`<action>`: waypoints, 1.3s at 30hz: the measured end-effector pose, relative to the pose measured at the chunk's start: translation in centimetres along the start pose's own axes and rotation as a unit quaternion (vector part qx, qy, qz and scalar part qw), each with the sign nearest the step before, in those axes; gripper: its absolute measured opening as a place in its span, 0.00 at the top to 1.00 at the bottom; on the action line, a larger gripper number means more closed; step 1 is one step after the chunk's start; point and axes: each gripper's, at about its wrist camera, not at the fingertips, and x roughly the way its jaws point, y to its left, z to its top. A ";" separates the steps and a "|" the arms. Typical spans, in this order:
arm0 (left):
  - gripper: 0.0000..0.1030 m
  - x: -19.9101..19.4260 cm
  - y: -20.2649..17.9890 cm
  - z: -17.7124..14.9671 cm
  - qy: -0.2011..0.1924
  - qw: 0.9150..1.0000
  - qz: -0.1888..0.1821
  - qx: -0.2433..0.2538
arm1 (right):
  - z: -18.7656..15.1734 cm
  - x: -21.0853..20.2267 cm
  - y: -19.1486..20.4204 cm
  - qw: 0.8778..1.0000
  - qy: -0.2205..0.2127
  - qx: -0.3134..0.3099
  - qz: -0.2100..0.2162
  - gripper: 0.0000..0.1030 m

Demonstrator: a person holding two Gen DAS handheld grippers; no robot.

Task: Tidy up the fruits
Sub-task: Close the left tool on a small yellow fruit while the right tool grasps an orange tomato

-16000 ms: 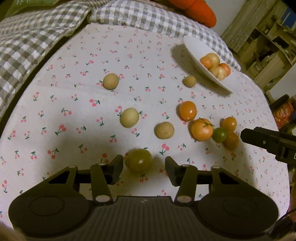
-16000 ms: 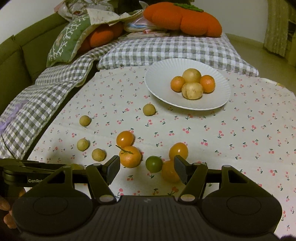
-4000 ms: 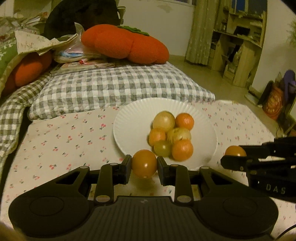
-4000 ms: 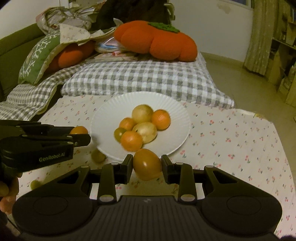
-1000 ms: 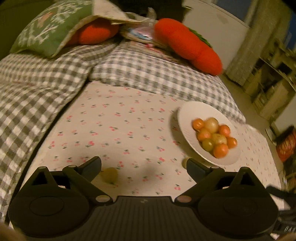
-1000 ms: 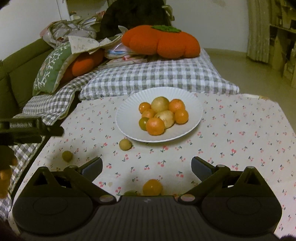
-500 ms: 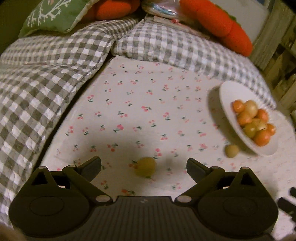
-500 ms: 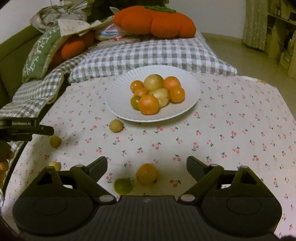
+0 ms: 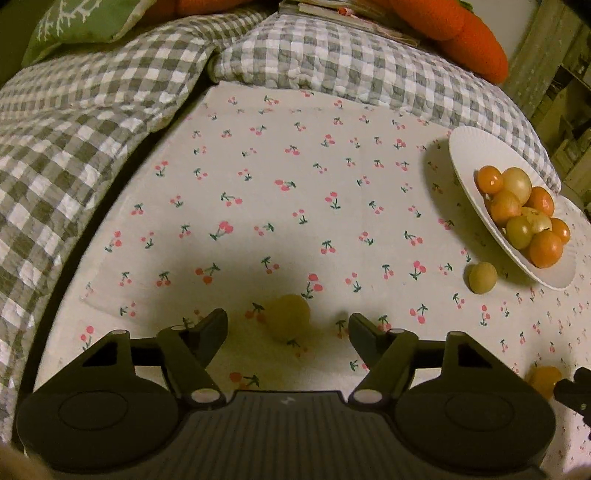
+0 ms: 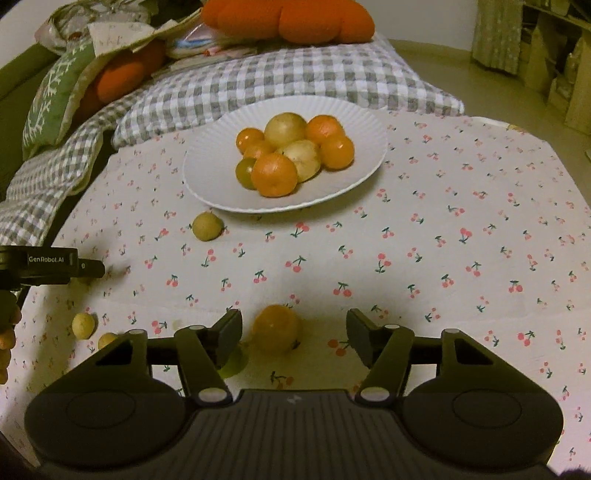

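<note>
A pale yellow fruit [image 9: 287, 316] lies on the cherry-print cloth between the fingers of my left gripper [image 9: 288, 326]; the jaws are closing, with gaps on both sides. In the right wrist view an orange fruit [image 10: 275, 328] sits between the fingers of my right gripper [image 10: 293, 332], whose jaws are also closing and stand clear of it. A green fruit [image 10: 232, 363] lies half hidden behind the right gripper's left finger. The white plate [image 10: 207, 173], also seen as plate [image 9: 461, 162], holds several orange and yellow fruits.
A small tan fruit [image 10: 207, 226] lies just in front of the plate, seen too as tan fruit [image 9: 482, 277]. Two small yellow fruits [image 10: 83, 325] rest near the cloth's left edge. Checked cushions [image 9: 92, 110] and orange plush pillows [image 10: 288, 18] border the far side.
Both grippers have dropped closer to the cloth and their jaws have narrowed. The yellow fruit now sits between the left fingers, the orange fruit between the right fingers.
</note>
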 end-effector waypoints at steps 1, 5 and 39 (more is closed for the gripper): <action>0.40 0.1 0.0 0.0 0.000 1.000 -0.001 -0.001 | 0.0 0.1 0.0 1.000 0.001 -0.001 -0.001 0.44; 0.47 0.1 0.2 0.1 -0.001 1.000 -0.002 -0.005 | -0.1 0.4 0.3 1.000 0.007 -0.005 -0.003 0.47; 0.88 -0.5 -0.5 0.1 -0.022 0.999 -0.038 -0.013 | -0.1 1.0 0.6 1.000 0.008 -0.016 0.004 0.73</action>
